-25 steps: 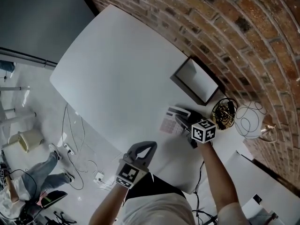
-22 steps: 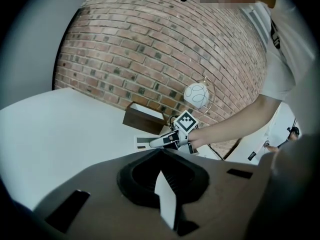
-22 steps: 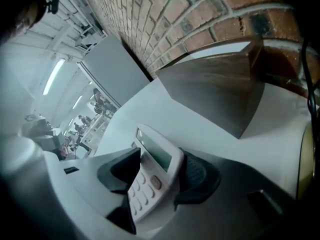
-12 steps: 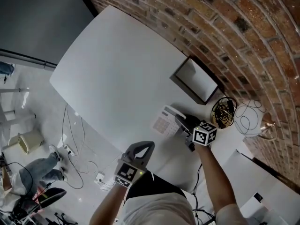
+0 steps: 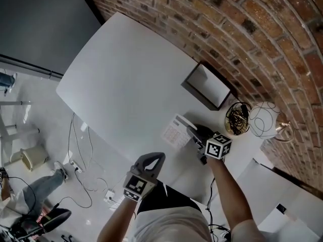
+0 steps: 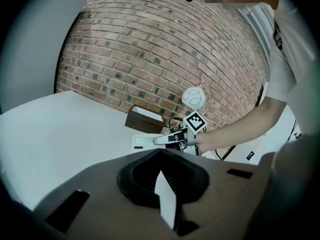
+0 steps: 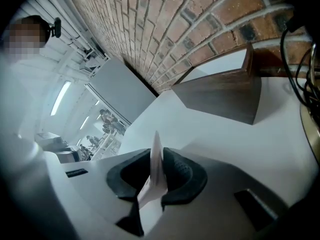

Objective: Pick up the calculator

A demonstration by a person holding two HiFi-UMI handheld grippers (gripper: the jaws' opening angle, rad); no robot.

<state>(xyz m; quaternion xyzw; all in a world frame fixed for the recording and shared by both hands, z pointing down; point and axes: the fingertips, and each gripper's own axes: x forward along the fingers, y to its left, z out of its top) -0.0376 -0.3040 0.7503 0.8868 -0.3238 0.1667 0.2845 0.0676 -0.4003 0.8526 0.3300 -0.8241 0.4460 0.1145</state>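
The white calculator (image 5: 176,131) hangs tilted just above the white table (image 5: 126,74), one end between the jaws of my right gripper (image 5: 194,133). Those jaws are closing, and their pads press on it. In the right gripper view the calculator (image 7: 156,169) shows edge-on as a thin white sheet between the dark pads. The left gripper view shows the calculator (image 6: 144,143) and my right gripper (image 6: 167,139) ahead, in front of the brick wall. My left gripper (image 5: 160,157) hovers at the table's near edge with its tips together and nothing in it.
A dark brown open box (image 5: 208,87) stands against the brick wall behind the calculator. A bowl of tangled cables (image 5: 237,119) and a wire globe (image 5: 263,120) sit to its right. Cables and a person's legs (image 5: 40,188) are on the floor at left.
My right gripper has shut on the calculator, which now stands tilted and shifted left from where it lay flat. The left gripper has stayed put.
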